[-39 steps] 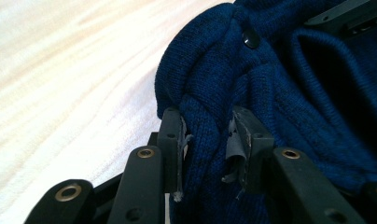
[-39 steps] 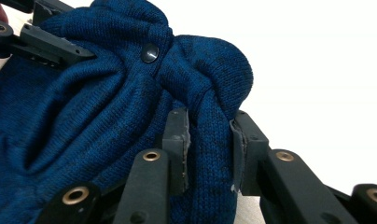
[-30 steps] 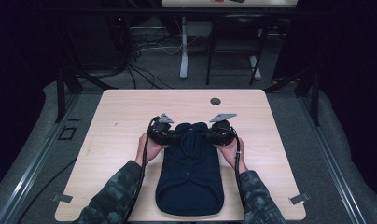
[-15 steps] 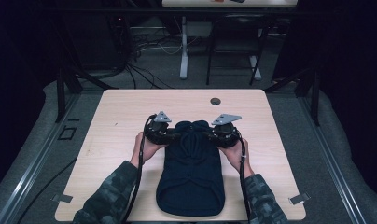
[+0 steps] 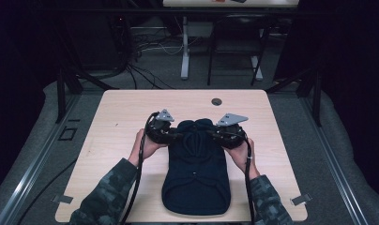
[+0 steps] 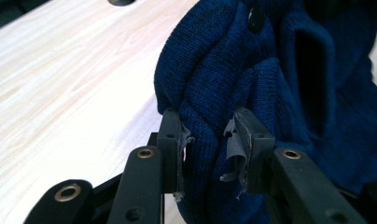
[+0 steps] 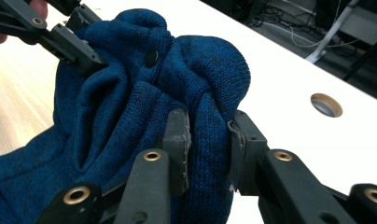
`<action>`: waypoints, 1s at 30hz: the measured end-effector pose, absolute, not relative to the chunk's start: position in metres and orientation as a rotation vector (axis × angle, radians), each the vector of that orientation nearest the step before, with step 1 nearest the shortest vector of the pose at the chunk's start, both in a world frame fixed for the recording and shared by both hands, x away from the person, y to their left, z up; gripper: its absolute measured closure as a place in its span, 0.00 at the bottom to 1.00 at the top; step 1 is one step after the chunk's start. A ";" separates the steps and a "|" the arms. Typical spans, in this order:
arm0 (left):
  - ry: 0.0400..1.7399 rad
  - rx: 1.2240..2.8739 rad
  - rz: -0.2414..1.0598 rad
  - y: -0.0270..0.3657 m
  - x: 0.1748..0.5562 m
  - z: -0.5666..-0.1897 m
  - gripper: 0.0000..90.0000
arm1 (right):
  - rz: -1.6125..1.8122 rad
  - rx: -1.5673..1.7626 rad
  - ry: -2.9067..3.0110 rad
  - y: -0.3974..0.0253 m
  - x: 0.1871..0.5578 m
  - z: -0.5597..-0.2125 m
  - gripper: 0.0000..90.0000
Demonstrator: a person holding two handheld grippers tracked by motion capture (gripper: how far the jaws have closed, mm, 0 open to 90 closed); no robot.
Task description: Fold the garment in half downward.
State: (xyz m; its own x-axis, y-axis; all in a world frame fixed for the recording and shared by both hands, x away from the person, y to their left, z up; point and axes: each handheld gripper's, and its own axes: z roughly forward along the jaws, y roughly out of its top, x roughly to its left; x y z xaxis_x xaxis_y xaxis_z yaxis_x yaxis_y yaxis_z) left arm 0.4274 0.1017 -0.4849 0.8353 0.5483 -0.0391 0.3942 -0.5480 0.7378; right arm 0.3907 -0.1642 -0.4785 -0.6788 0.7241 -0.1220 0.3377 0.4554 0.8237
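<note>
- A dark blue knitted garment (image 5: 197, 173) lies on the light wooden table (image 5: 112, 117), near the table's near edge and about midway between its left and right sides; its near part lies flat and rounded, its far end is bunched up.
- The left gripper (image 6: 209, 140) pinches a thick fold of the knit at the left side of that bunched far end; in the left gripper view the fabric fills the gap between the two black jaws, whose grey pads are frayed.
- The right gripper (image 7: 209, 140) pinches another fold at the right side of the same end, the knit squeezed between its pads; the left gripper (image 7: 79, 44) shows farther off at the upper left of that view, clamped on the cloth.
- From the high view, the left gripper (image 5: 171, 133) and right gripper (image 5: 215, 134) face each other across the bunched end, each with a grey three-cornered plate on top.
- A dark button (image 7: 151, 57) sits among the gathered folds.
- A round hole (image 5: 216, 101) is in the table near its far edge, well apart from the garment.
- The person's sleeves (image 5: 108, 192) are camouflage-patterned.
</note>
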 end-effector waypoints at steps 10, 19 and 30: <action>0.657 2.259 0.166 0.100 0.431 -0.483 0.74 | 1.095 0.824 2.201 -0.162 0.384 -0.473 0.79; 0.610 2.216 0.261 0.101 0.425 -0.475 0.79 | 1.133 0.811 2.172 -0.165 0.376 -0.470 0.79; 0.584 2.199 0.344 0.096 0.420 -0.471 0.80 | 1.182 0.856 2.185 -0.174 0.377 -0.469 0.77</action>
